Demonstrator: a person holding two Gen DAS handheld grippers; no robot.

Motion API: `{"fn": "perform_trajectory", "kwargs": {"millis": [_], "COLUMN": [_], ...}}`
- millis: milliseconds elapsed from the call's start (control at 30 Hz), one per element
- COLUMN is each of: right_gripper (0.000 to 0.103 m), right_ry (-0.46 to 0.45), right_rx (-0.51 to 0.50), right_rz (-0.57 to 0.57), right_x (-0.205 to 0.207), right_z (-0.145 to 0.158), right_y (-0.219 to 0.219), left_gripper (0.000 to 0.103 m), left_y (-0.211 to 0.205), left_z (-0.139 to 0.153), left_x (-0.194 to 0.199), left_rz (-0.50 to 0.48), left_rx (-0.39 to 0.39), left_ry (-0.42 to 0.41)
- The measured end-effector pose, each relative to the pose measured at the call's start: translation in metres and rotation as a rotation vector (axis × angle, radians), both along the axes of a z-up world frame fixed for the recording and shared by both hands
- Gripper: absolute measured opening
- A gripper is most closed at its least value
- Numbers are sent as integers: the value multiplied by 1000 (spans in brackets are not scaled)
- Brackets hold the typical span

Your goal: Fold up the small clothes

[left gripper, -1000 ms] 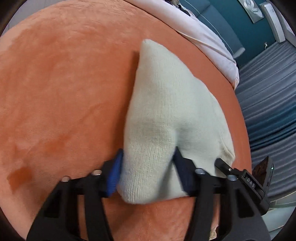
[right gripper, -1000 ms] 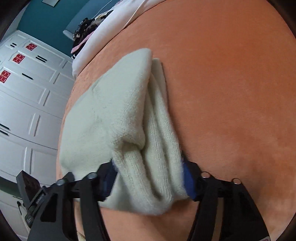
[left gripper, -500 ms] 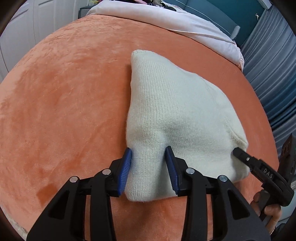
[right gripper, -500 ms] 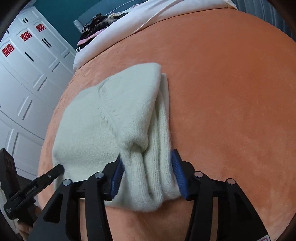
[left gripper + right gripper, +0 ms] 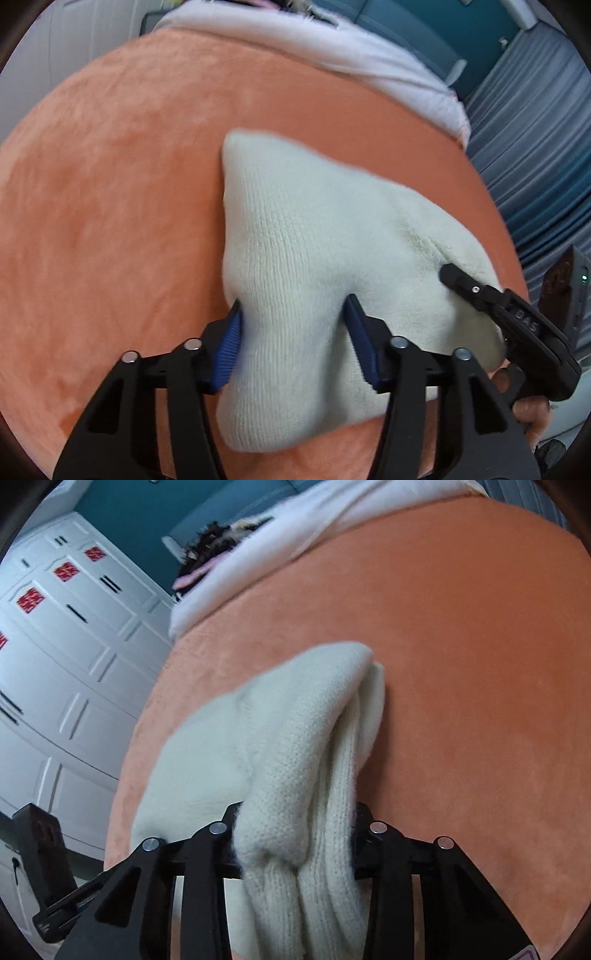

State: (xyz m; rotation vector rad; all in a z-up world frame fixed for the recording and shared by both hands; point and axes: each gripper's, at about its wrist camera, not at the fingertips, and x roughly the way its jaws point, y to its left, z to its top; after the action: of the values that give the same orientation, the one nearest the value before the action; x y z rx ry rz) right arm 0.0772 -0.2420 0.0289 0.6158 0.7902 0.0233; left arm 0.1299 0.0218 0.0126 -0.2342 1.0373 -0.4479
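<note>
While gripping cream knit point(image 5: 314, 258), both grippers angled downward.

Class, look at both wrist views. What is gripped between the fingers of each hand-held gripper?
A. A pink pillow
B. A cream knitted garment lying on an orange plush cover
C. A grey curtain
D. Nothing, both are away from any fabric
B: the left hand-held gripper and the right hand-held gripper each pinch a bunch of the cream knitted garment, whose far end rests on the orange plush cover.
</note>
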Motion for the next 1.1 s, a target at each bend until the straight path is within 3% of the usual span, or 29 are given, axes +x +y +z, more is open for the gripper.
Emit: {"fn": "perform_trajectory", "kwargs": {"millis": [67, 133, 200, 233, 267, 333, 400, 467, 533, 600, 667, 767, 900, 1100], "right_gripper": [33, 35, 38, 43, 48, 48, 46, 37, 33, 27, 26, 26, 26, 28], "right_ry": [-66, -51, 101, 218, 229, 150, 112, 65, 92, 186, 197, 208, 146, 136], "right_rx": [-56, -93, -110, -111, -57, 6, -22, -56, -80, -147, -211, -242, -311, -331], "right_rz": [2, 7, 11, 8, -5, -42, -86, -88, -60, -10, 6, -7, -9, -49], "right_x": [-2, 5, 23, 30, 25, 4, -21, -44, -53, -49, -47, -50, -79, -126], "right_z": [19, 11, -29, -54, -66, -52, -32, -15, -18, -43, -58, -38, -9, -13], "right_y": [3, 1, -7, -12, -19, -28, -31, -28, -21, -15, -12, -7, 9, 26], "left_gripper": [44, 42, 42, 48, 54, 58, 56, 56, 56, 58, 60, 61, 58, 65], "left_y": [3, 3, -2, -3, -1, 10, 14, 21, 21, 17, 21, 22, 19, 11], "left_z": [23, 29, 9, -6, -19, -17, -11, -7, -12, -29, -47, -44, -15, -9], "left_x": [2, 7, 16, 20, 21, 10, -1, -19, -32, -36, -32, -31, -53, -101], "left_rz": [6, 12, 10, 6, 7, 48, 60, 60, 59, 58, 88, 110, 102, 94], "left_rx": [-21, 1, 86, 111, 105, 73, 96, 75, 119, 188, 176, 186, 220, 260], "left_ry": [-87, -140, -115, -74, -37, -62, -59, -65, -62, -30, 13, 15, -54, -119]}}
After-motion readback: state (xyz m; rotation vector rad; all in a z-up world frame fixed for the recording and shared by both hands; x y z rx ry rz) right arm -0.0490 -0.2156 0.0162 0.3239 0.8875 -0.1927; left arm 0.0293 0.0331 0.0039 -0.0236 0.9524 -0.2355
